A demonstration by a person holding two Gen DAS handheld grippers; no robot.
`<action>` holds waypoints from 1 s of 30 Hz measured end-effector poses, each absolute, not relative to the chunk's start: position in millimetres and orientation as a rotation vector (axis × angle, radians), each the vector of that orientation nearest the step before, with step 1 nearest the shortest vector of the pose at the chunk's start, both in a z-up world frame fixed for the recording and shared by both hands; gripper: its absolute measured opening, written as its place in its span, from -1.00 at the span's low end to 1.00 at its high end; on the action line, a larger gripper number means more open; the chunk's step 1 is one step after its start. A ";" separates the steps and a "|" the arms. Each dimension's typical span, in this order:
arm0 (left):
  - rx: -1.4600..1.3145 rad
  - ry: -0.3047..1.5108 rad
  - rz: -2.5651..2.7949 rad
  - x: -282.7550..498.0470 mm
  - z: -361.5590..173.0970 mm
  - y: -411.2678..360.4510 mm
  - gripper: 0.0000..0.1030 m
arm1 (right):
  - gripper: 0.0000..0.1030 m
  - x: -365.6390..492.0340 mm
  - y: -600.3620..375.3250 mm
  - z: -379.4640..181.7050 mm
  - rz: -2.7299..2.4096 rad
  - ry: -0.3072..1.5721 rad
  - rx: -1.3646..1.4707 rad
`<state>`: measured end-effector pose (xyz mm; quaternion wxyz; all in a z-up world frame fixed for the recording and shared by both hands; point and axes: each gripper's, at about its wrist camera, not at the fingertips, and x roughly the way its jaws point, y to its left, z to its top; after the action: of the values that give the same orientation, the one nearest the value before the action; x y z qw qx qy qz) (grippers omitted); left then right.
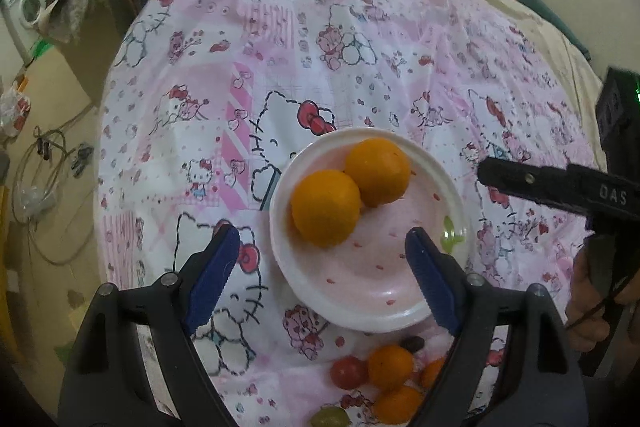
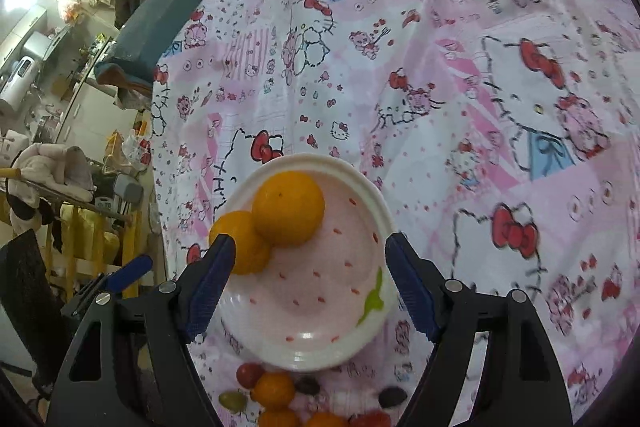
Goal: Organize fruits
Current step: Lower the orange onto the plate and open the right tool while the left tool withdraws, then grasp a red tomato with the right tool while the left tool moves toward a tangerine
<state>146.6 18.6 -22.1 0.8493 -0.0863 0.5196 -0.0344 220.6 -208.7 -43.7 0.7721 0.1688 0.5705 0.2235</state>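
A shallow white plate with a pink, red-speckled centre (image 1: pixel 372 267) sits on a pink and white cartoon-cat bedsheet (image 1: pixel 280 67) spread over a bed. Two round oranges (image 1: pixel 325 207) lie on the far left part of the plate, touching each other: one nearer and to the left, the other orange (image 1: pixel 377 171) just behind it to the right. A small green leaf mark (image 1: pixel 451 233) shows on the plate's right side (it looks printed on the surface, though that is hard to confirm).

The left gripper (image 1: pixel 322 277), black with blue finger pads (image 1: pixel 208 279), hangs over the near edge of the plate with its jaws spread wide and nothing between them. The right gripper (image 2: pixel 310 285) hangs over the same plate from the near side, its jaws also spread and empty; its left pad (image 2: pixel 208 279) crosses in front of the nearer orange in the right wrist view, but whether it touches the fruit cannot be told. In the left wrist view the right gripper's black body enters from the right edge, with a hand (image 1: pixel 592 307) around its handle.

On the sheet near the plate's front edge lies a loose cluster of small fruits: small oranges (image 1: pixel 390 367), a red cherry tomato (image 1: pixel 348 371), a green grape (image 1: pixel 330 417) and a dark grape (image 1: pixel 413 343).
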 end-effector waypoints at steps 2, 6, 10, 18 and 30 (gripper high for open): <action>-0.198 1.091 -0.070 140.5 -19.3 17.7 0.60 | 0.55 212.3 -214.1 -35.9 0.478 1.223 0.363; -0.223 1.081 -0.064 126.7 -13.8 14.9 0.60 | 0.55 192.1 -223.3 -23.9 0.483 1.199 0.345; -0.224 1.085 -0.052 110.7 -13.0 10.7 0.60 | 0.55 165.9 -231.5 -23.6 0.486 1.204 0.323; -0.249 1.076 -0.038 81.7 -12.5 9.4 0.60 | 0.55 119.1 -255.1 -28.2 0.456 1.224 0.346; -0.292 1.066 0.007 69.4 -14.0 14.9 0.60 | 0.51 82.6 -264.8 -67.5 0.467 1.354 0.353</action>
<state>69.4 14.9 -14.0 0.8512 -0.1387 0.5062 0.0034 82.6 -264.8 -67.5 0.7403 0.1607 0.6171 0.2130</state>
